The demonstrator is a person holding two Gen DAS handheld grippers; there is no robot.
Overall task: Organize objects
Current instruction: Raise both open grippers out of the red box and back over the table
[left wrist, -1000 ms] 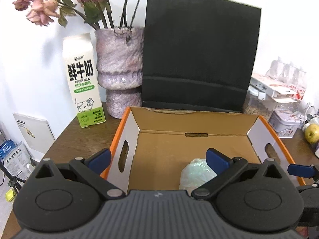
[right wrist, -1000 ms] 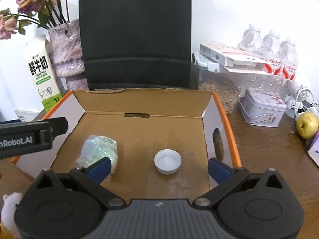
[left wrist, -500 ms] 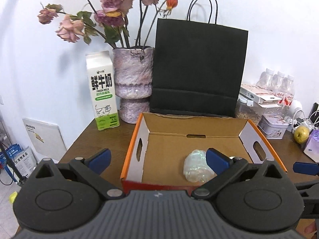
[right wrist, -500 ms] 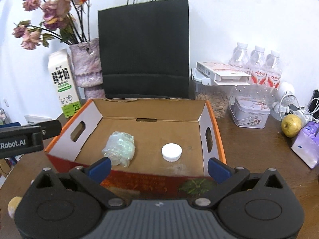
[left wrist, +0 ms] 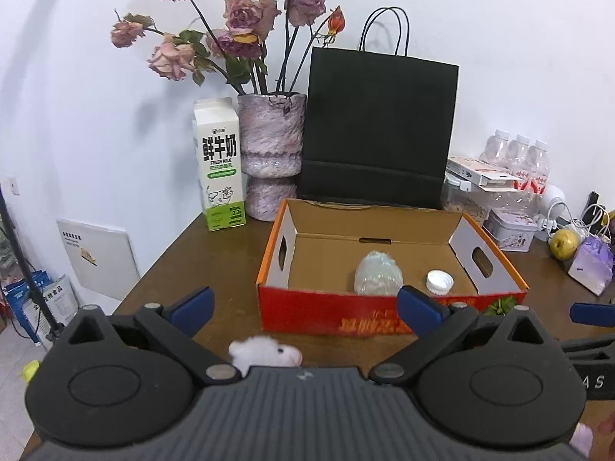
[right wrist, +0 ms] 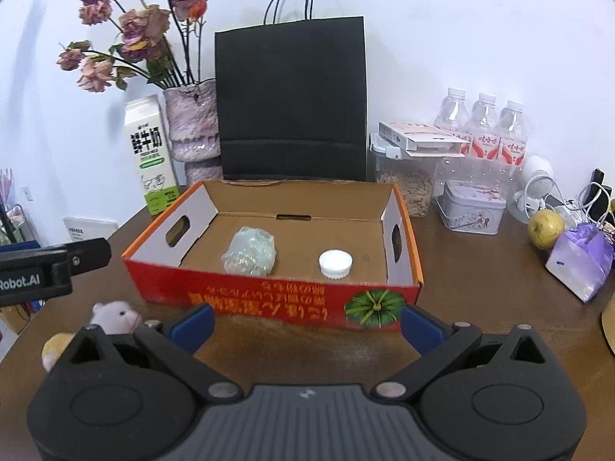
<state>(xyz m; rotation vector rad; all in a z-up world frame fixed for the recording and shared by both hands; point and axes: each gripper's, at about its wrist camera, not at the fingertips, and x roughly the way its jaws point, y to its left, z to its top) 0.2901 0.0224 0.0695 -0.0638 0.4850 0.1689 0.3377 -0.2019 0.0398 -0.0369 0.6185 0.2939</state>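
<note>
On the brown table (left wrist: 184,269), seen from the left wrist, a red box (left wrist: 388,317) with orange rims stands open. Inside lie a crumpled clear bottle (left wrist: 378,272) and, just to its right, a white cap (left wrist: 439,281). The left gripper (left wrist: 305,305) hangs short of the box, jaws wide and empty. A small white plush (left wrist: 265,351) lies on the table between the jaws, close to the gripper body and partly hidden by it. Behind the box stand a milk carton (left wrist: 220,165), a vase (left wrist: 271,153) of dried roses and a black bag (left wrist: 378,130)

From the right wrist, the same box (right wrist: 276,299) faces the camera, with bottle (right wrist: 250,255) and cap (right wrist: 335,264) apart on its floor. The right gripper (right wrist: 305,322) also sits in front of the box, jaws wide, nothing held. The plush (right wrist: 113,317) lies at far left, outside the box, with a yellowish toy (right wrist: 55,347) beside it. A pear (right wrist: 546,228) and purple pack (right wrist: 582,259) rest at right

Judging by this, two items are already boxed and the plush seems next: the left gripper would need to drop lower, bracket it, and close gently on the soft body
</note>
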